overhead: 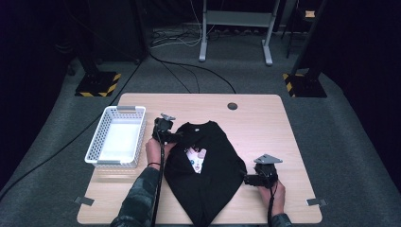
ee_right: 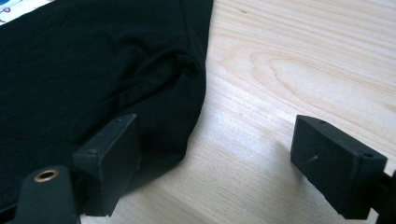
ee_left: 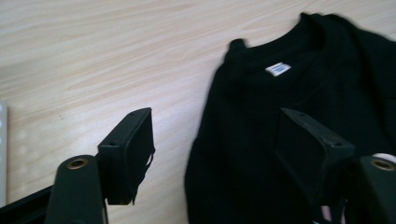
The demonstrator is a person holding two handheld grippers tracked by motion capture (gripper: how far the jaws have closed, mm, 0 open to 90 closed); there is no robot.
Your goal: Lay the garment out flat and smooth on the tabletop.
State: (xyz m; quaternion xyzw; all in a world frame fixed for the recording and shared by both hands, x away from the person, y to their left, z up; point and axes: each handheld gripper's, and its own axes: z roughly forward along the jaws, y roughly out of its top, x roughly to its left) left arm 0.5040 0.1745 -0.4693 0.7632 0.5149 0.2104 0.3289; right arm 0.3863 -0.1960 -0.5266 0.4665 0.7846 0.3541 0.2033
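A black T-shirt (overhead: 210,179) lies partly folded on the wooden table (overhead: 265,127), its collar toward the far side and a pale print (overhead: 196,158) showing at its middle. My left gripper (overhead: 178,136) sits at the shirt's left shoulder. In the left gripper view that gripper (ee_left: 217,140) stands open over the shirt's edge (ee_left: 243,154), below the white neck label (ee_left: 278,68). My right gripper (overhead: 248,179) rests at the shirt's right edge. In the right gripper view it (ee_right: 219,154) is open, with one jaw over the cloth (ee_right: 93,70) and the other over bare wood.
A white mesh basket (overhead: 97,142), with nothing in it, stands at the table's left side, close to the left hand. A round cable hole (overhead: 232,106) sits near the far edge. Tape marks (overhead: 316,202) lie at the near corners. Cables and stand bases are on the floor beyond.
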